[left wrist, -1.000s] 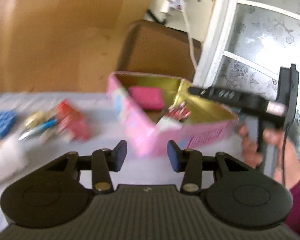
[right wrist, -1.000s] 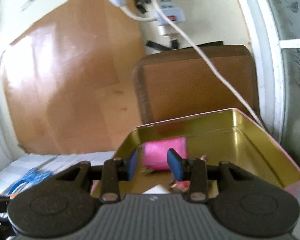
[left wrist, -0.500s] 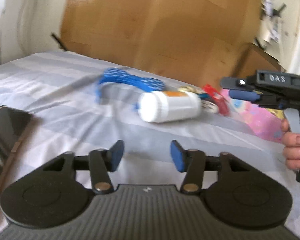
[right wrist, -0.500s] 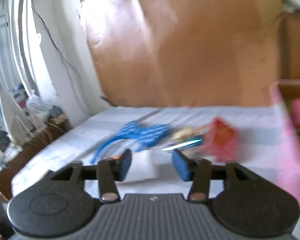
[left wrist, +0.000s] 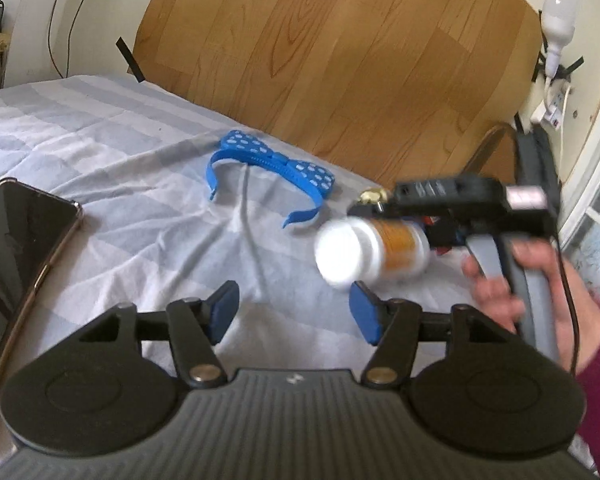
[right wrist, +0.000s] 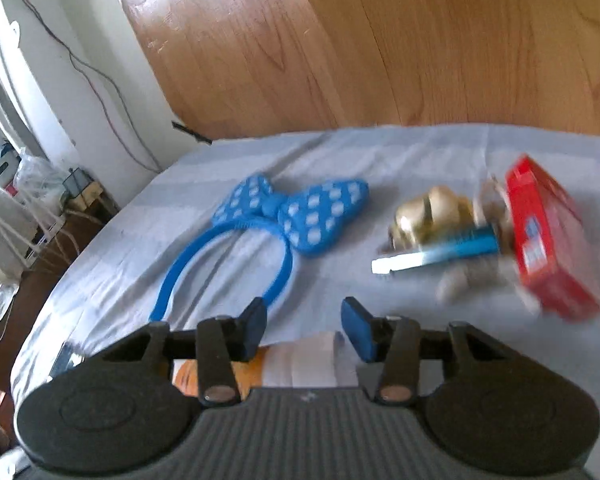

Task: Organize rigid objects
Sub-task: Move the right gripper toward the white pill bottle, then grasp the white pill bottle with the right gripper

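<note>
Over the striped bed sheet [left wrist: 132,184] the right gripper [right wrist: 303,326] hovers above the white orange-labelled plastic bottle [left wrist: 370,250], fingers spread to straddle it; left gripper [left wrist: 294,310] idle, fingers spread.

Headband [right wrist: 284,216] left of padlock [right wrist: 432,216], box [right wrist: 548,240] right

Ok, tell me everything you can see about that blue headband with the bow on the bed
The headband is bright blue, apparently plastic, a thin curved band topped by a padded bow with white dots. It lies flat on the pale striped bedsheet, bow toward the wooden headboard, open ends toward the cameras. Nothing grips it, and apart from the sheet nothing touches it: the white bottle lies apart from it, as does the red box.
</note>
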